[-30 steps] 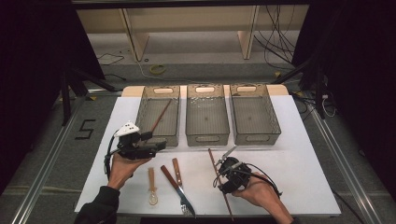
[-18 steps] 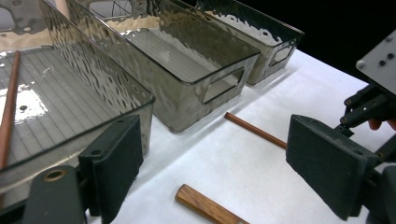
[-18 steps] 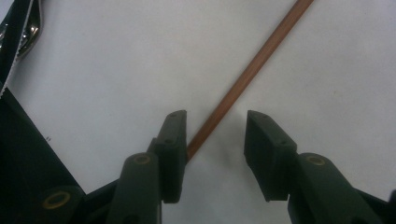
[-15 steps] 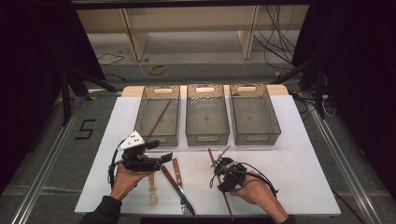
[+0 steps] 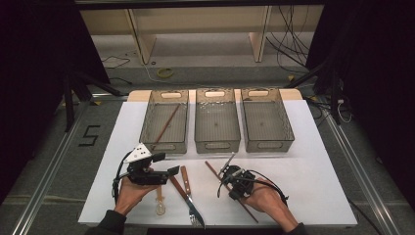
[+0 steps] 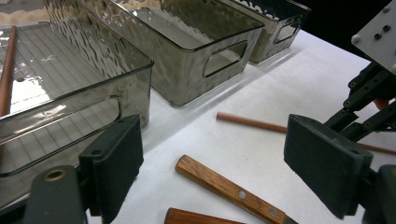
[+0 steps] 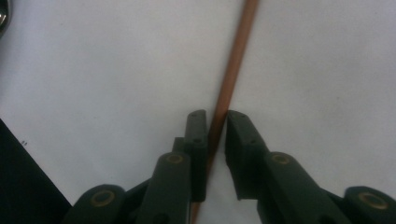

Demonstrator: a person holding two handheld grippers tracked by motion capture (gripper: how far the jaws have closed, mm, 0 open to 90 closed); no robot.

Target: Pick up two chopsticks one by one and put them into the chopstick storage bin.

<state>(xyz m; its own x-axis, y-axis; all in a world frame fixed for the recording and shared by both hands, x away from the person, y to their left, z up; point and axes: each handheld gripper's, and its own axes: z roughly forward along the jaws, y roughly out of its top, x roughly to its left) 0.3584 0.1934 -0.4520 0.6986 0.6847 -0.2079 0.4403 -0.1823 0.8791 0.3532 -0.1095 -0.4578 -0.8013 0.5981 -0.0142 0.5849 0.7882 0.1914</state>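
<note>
Beside the clamped chopstick [image 7: 231, 74]: knife [image 5: 186, 182], three bins [image 5: 217, 120]

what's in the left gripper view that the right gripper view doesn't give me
Left gripper view: three smoky bins, a wooden handle and its own open left claw over it. Right gripper view: the right claw close up, which has just been closing on the brown stick, pads against its sides. Shared: that stick lying on the white table.

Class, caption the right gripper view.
Right gripper closed on a brown chopstick lying on the white table.
</note>
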